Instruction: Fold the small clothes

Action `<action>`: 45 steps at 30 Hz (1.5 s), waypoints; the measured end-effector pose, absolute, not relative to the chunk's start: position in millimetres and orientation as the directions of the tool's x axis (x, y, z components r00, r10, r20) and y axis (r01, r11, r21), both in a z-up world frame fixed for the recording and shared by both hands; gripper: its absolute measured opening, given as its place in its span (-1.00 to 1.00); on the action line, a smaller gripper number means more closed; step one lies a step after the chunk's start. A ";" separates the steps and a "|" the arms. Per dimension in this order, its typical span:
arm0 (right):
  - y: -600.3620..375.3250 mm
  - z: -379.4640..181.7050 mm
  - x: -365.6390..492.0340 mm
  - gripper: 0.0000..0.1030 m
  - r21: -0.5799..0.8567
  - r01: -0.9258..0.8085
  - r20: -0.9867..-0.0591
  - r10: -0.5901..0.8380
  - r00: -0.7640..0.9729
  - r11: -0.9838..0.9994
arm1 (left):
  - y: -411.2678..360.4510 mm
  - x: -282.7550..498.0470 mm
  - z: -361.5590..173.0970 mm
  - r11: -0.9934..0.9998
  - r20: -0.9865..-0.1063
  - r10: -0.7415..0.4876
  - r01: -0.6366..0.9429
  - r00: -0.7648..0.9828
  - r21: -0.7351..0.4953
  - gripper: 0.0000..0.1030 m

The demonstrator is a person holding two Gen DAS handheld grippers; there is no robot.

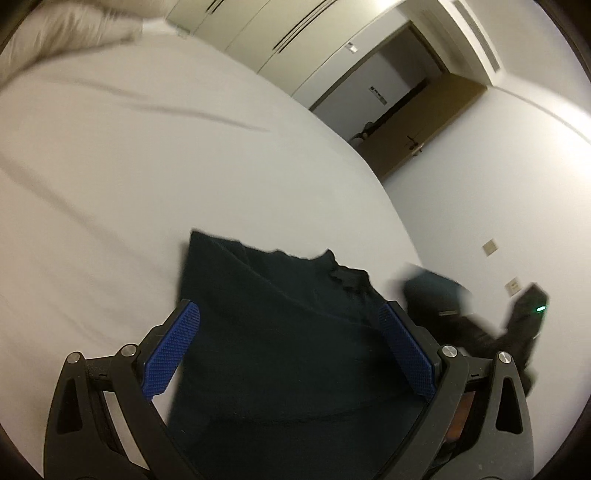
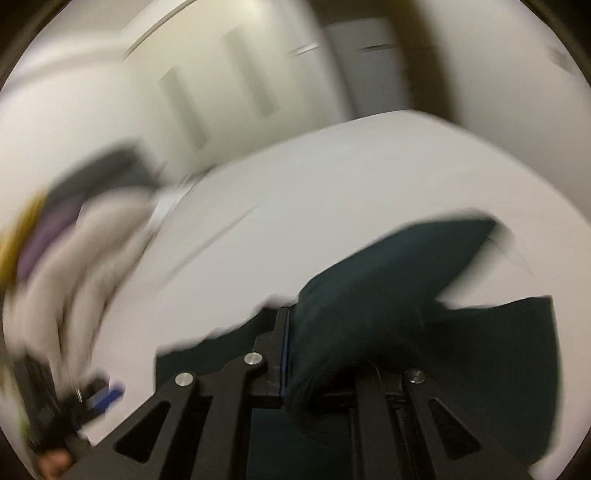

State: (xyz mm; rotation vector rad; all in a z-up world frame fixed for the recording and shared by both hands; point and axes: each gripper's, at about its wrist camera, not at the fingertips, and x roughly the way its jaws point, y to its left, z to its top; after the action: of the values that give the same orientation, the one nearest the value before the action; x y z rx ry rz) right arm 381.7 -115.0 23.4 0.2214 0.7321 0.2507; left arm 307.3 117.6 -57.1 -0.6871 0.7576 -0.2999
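A dark teal garment (image 1: 280, 332) lies on the white bed (image 1: 129, 177). My left gripper (image 1: 288, 325) is open above it, blue pads (image 1: 171, 354) on either side, not touching. In the right wrist view the same garment (image 2: 369, 306) is pinched in my right gripper (image 2: 290, 332), whose jaws are closed on a fold of the cloth, lifted off the bed (image 2: 295, 206). The right gripper also shows blurred in the left wrist view (image 1: 443, 299). The right view is motion-blurred.
A pile of white, purple and yellow clothes (image 2: 62, 236) lies at the left of the bed. White bedding (image 1: 66, 33) is bunched at the far left. White wardrobes (image 1: 266, 33), a wooden door (image 1: 417, 125) and a wall (image 1: 498, 192) stand beyond the bed edge.
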 end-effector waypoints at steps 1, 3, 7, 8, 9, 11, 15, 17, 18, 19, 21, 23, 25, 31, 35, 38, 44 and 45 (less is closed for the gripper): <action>-87.0 6.5 387.7 -0.75 0.258 -0.183 -0.661 0.311 0.683 0.949 | 118.7 308.0 -60.9 0.727 -0.526 -0.502 0.006 0.687 -0.687 0.93; -58.9 -17.7 398.2 -0.45 0.223 -0.231 -0.707 0.320 0.631 0.947 | 118.9 309.1 -66.4 0.711 -0.525 -0.524 0.005 0.671 -0.703 0.93; -47.6 -45.6 375.0 0.31 0.324 -0.335 -0.716 0.460 0.525 0.885 | 114.9 313.4 -80.9 0.694 -0.547 -0.557 -0.013 0.625 -0.720 0.93; -50.2 -44.4 369.2 0.47 0.326 -0.348 -0.709 0.471 0.524 0.879 | 113.6 315.1 -84.3 0.689 -0.550 -0.562 -0.019 0.618 -0.725 0.93; -55.2 -41.9 360.7 0.57 0.308 -0.350 -0.707 0.459 0.538 0.885 | 112.4 316.8 -87.0 0.689 -0.557 -0.561 -0.029 0.612 -0.725 0.93; -72.7 -39.0 352.3 0.62 0.326 -0.329 -0.695 0.461 0.552 0.886 | 108.1 321.2 -92.3 0.690 -0.578 -0.560 -0.050 0.594 -0.722 0.93; -117.7 -37.9 334.9 0.62 0.489 -0.228 -0.658 0.527 0.537 0.842 | 101.9 327.5 -94.3 0.723 -0.622 -0.539 -0.067 0.568 -0.688 0.93; -152.8 -41.7 320.3 0.62 0.586 -0.176 -0.610 0.574 0.546 0.791 | 100.7 332.8 -95.7 0.729 -0.635 -0.530 -0.081 0.562 -0.680 0.93; -168.6 -44.0 311.3 0.62 0.621 -0.157 -0.591 0.590 0.550 0.768 | 99.9 335.3 -95.1 0.732 -0.639 -0.524 -0.086 0.563 -0.675 0.93; -178.9 -47.6 305.2 0.62 0.664 -0.136 -0.564 0.612 0.555 0.735 | 97.6 340.5 -93.4 0.747 -0.654 -0.510 -0.089 0.559 -0.659 0.93; -205.0 -51.1 287.5 0.62 0.732 -0.081 -0.520 0.632 0.575 0.676 | 88.2 354.8 -98.3 0.788 -0.703 -0.491 -0.082 0.515 -0.610 0.93; -235.1 -59.5 269.4 0.61 0.793 -0.015 -0.477 0.635 0.608 0.610 | 80.1 362.2 -102.0 0.826 -0.744 -0.457 -0.078 0.487 -0.558 0.93; -256.0 -65.5 257.5 0.53 0.845 0.007 -0.417 0.650 0.635 0.535 | 73.2 367.7 -103.2 0.851 -0.765 -0.429 -0.070 0.481 -0.521 0.91; -309.0 -79.7 229.0 0.44 0.941 0.058 -0.265 0.620 0.738 0.334 | 59.2 377.4 -104.5 0.912 -0.822 -0.330 -0.069 0.464 -0.405 -0.35; -318.1 -81.1 225.7 0.43 0.954 0.076 -0.240 0.581 0.778 0.292 | 65.0 372.4 -107.0 0.903 -0.806 -0.344 -0.064 0.481 -0.424 -0.69; -324.1 -80.1 226.8 0.44 0.958 0.092 -0.233 0.546 0.805 0.272 | 66.7 364.6 -104.0 0.893 -0.785 -0.356 -0.063 0.506 -0.445 -0.79; -350.0 -85.0 214.9 0.46 0.978 0.103 -0.177 0.466 0.867 0.180 | 73.9 349.4 -101.5 0.873 -0.753 -0.373 -0.069 0.542 -0.482 -0.83; -356.3 -84.3 213.3 0.46 0.978 0.106 -0.178 0.446 0.877 0.182 | 74.1 346.3 -100.1 0.872 -0.747 -0.376 -0.063 0.548 -0.485 -0.83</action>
State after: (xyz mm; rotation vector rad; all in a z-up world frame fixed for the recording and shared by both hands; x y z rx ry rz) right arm 213.3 -356.3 -84.3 1.3811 0.4815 0.2533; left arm 346.3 74.1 -100.1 -0.4955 0.9828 -0.1945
